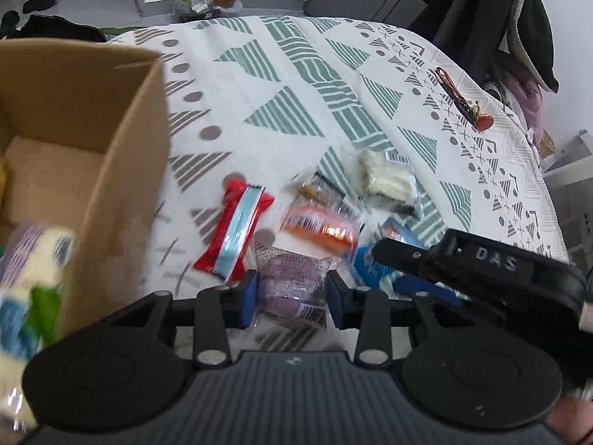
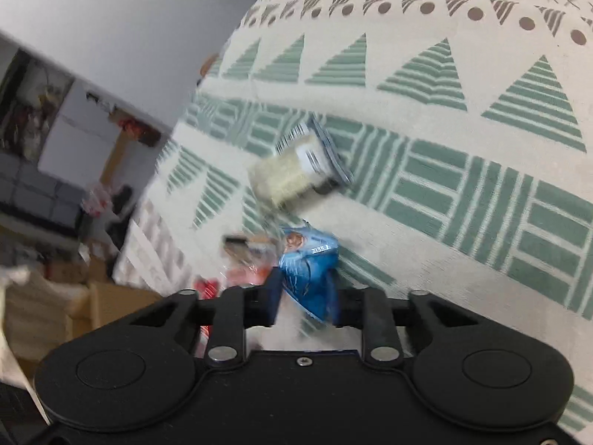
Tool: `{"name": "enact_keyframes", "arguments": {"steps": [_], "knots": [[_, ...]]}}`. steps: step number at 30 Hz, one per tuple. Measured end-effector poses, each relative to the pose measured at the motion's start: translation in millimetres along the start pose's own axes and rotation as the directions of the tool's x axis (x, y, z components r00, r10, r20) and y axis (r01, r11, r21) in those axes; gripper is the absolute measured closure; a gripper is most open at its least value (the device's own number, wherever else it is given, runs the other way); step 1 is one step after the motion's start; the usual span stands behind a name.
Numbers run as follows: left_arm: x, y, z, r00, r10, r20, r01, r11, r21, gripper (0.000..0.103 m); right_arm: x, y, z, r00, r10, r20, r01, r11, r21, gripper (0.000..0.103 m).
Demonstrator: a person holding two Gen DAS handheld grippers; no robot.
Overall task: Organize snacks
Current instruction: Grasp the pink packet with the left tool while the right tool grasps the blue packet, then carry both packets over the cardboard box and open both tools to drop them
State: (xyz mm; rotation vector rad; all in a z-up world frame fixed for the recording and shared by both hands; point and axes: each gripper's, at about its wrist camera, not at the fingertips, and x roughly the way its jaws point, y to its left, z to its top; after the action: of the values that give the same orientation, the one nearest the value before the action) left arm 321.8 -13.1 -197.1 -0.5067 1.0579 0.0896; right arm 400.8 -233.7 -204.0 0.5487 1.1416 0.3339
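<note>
Jaws of the left gripper [image 1: 292, 294] stand on either side of a purple snack packet [image 1: 292, 283] lying on the patterned tablecloth [image 1: 296, 85]; blue pads sit at the packet's edges, but whether they actually pinch it cannot be told. Jaws of the right gripper [image 2: 305, 296] are clenched on a blue snack packet [image 2: 309, 267], pads pressed to both its sides, the packet's top end above the cloth. Left wrist view: red-and-blue wrapper [image 1: 234, 230] lies just left of the purple packet, orange packet [image 1: 320, 224] beyond it, pale cream packet [image 1: 387, 178] farther back right. Cardboard box [image 1: 92, 118] stands open at left on the table, blurred snacks inside near its front corner. Right wrist view is motion-blurred; cream packet [image 2: 292, 174] lies beyond the blue one.
</note>
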Motion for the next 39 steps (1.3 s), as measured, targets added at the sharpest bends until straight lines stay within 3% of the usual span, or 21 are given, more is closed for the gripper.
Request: {"name": "enact_keyframes", "arguments": {"steps": [1,8,11,12,13,17,20,21,22,23,30,39], "knots": [[-4,1,0,1.0,0.004,0.001,-0.004,1.0,-0.002,0.065,-3,3,0,1.0,0.004,0.015,-0.004,1.0,-0.013,0.103],[-28,-6,7,0.999,-0.009,0.038,0.008,1.0,0.029,0.065,-23,1,-12,0.999,-0.02,0.047,0.022,0.999,-0.046,0.103],[-34,-6,12,0.998,-0.024,0.058,0.022,0.999,0.027,0.065,-18,3,-10,0.999,-0.049,0.011,0.049,0.998,-0.042,0.076],[-37,-6,13,0.997,-0.027,0.067,0.025,0.999,0.024,0.065,-19,6,-11,0.999,-0.047,0.026,0.048,0.998,-0.045,0.049],[-39,-5,14,0.997,-0.028,0.074,0.027,0.999,0.022,0.065,-22,8,-11,0.998,-0.044,0.051,0.047,0.998,-0.05,0.039],[-53,-7,14,0.995,-0.025,0.095,0.023,1.0,0.02,0.065,-11,17,-5,0.998,-0.013,0.055,0.017,0.998,-0.057,0.039],[-62,-7,14,0.994,-0.018,0.104,0.016,1.0,0.024,0.065,6,17,-2,0.998,-0.046,0.046,0.049,0.997,-0.056,0.042],[-66,-7,15,0.994,-0.016,0.107,0.014,1.0,0.023,0.065,10,16,-2,0.998,-0.053,0.041,0.055,0.997,-0.053,0.049],[-69,-6,14,0.993,-0.012,0.113,0.01,1.0,0.024,0.065,15,15,-2,0.998,-0.054,0.033,0.056,0.997,-0.05,0.066],[-72,-5,14,0.993,-0.01,0.119,0.008,1.0,0.024,0.065,18,14,-2,0.998,-0.055,0.022,0.056,0.997,-0.053,0.075],[-94,11,13,0.99,0.003,0.143,-0.004,1.0,0.001,0.065,-4,15,-9,0.998,-0.041,0.048,0.043,0.998,-0.041,0.077],[-126,28,11,0.981,0.002,0.193,0.001,1.0,-0.018,0.065,-43,47,-22,0.995,0.027,0.098,-0.018,0.996,-0.091,0.077]]}}
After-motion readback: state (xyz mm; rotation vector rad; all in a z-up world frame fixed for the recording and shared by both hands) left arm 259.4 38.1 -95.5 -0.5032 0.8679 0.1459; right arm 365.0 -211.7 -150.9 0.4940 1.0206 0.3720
